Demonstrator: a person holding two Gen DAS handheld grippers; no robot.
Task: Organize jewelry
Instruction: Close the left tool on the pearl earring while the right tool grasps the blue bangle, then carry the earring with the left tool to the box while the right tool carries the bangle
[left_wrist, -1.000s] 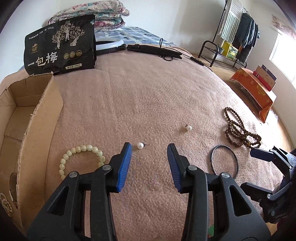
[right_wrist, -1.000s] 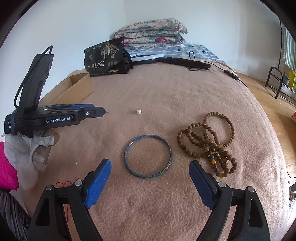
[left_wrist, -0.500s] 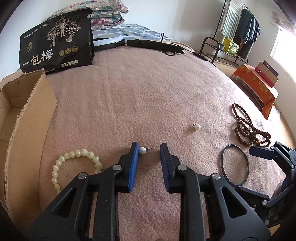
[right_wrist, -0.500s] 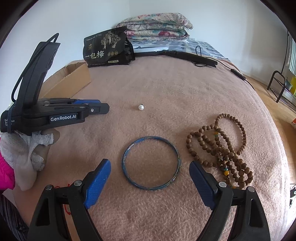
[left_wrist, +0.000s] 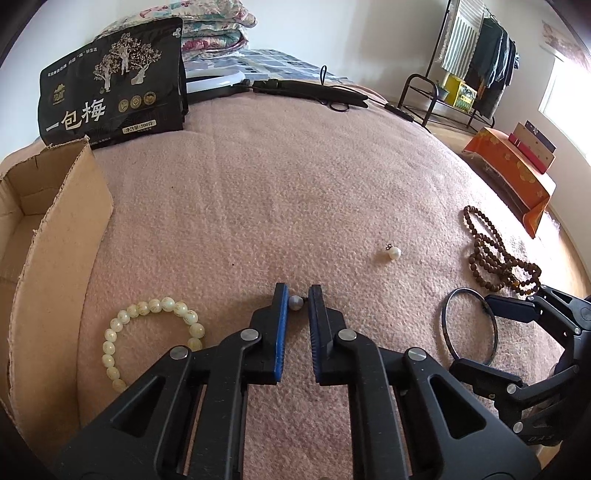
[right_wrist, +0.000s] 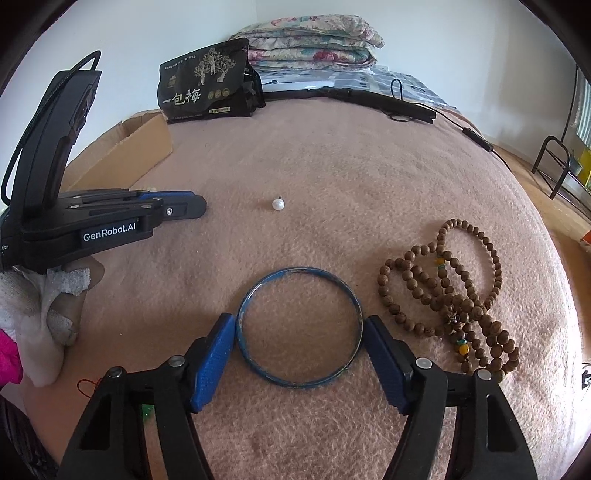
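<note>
In the left wrist view my left gripper (left_wrist: 297, 295) is shut on a pearl earring (left_wrist: 296, 302) at its fingertips, low over the pink blanket. A second pearl earring (left_wrist: 394, 253) lies to the right; it also shows in the right wrist view (right_wrist: 277, 204). A pale jade bead bracelet (left_wrist: 147, 332) lies left of the gripper. In the right wrist view my right gripper (right_wrist: 299, 332) is open, its blue pads on either side of a blue bangle (right_wrist: 299, 326). A brown wooden bead necklace (right_wrist: 454, 295) lies to its right.
An open cardboard box (left_wrist: 44, 236) stands at the left edge of the blanket. A black snack bag (left_wrist: 114, 103) stands at the back, with folded quilts (right_wrist: 314, 40) and a black cable (right_wrist: 406, 107) behind. A clothes rack (left_wrist: 465, 59) stands far right.
My left gripper has closed around the near pearl earring. My right gripper has moved forward so that its open pads now flank the blue bangle.
</note>
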